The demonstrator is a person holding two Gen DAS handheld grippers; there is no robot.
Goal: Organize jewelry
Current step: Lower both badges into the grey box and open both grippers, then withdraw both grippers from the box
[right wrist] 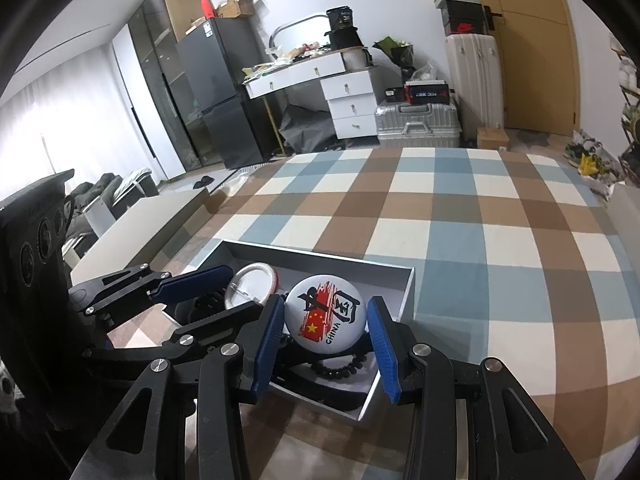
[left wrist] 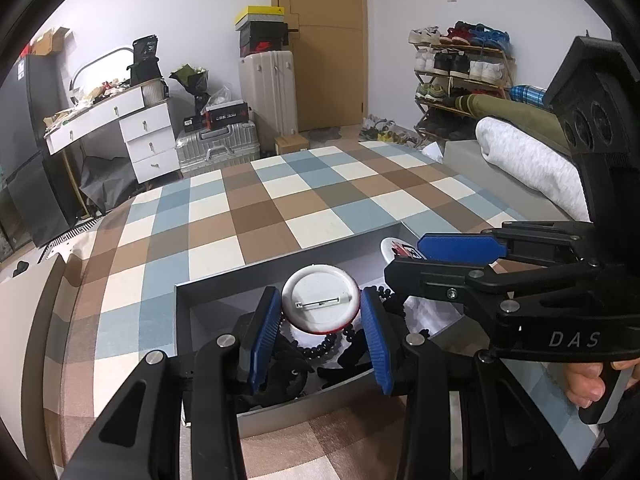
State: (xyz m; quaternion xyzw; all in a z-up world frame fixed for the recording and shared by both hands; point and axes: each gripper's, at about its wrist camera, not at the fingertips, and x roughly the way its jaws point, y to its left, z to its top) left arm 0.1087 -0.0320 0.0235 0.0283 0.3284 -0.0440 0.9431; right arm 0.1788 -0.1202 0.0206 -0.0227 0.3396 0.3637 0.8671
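Over the grey box (left wrist: 208,292) on the checkered rug (left wrist: 256,216), the left gripper (left wrist: 320,316) has its blue fingers (left wrist: 264,332) closed on a round badge (left wrist: 318,300) turned pin-side up. The right gripper (right wrist: 326,320) likewise pinches a badge printed "CHINA" (right wrist: 325,316). Black beads (left wrist: 324,346) lie in the box below.

Checked rug (right wrist: 480,216) lies open beyond the cluttered box (right wrist: 406,292).
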